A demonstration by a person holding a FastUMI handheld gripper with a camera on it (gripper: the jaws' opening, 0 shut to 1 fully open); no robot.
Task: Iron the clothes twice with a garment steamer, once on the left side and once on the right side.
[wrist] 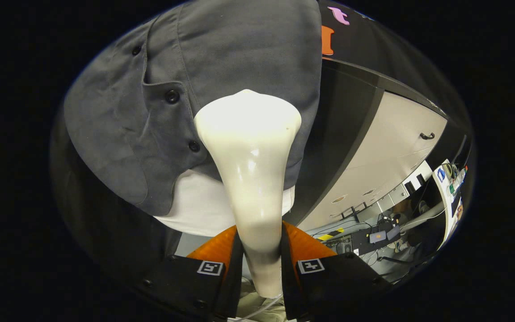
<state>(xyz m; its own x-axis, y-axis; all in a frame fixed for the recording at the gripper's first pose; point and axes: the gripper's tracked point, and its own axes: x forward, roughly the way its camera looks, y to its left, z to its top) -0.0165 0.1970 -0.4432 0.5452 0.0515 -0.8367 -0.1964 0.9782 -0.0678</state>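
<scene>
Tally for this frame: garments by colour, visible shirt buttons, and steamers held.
Grey shirt: 1
White garment under it: 1
Dark shirt buttons: 3
Cream steamer, gripper jaws shut on its handle: 1
Total: 6

Tongs point(261, 255) clamped on cream steamer point(251, 170), head against hanging grey shirt point(204, 89)

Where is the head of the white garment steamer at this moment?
In the gripper view, the glossy cream-white plastic garment steamer is clamped between the tool's fingers, and its wide head sits against the hanging grey buttoned shirt, just right of the button row.
</scene>
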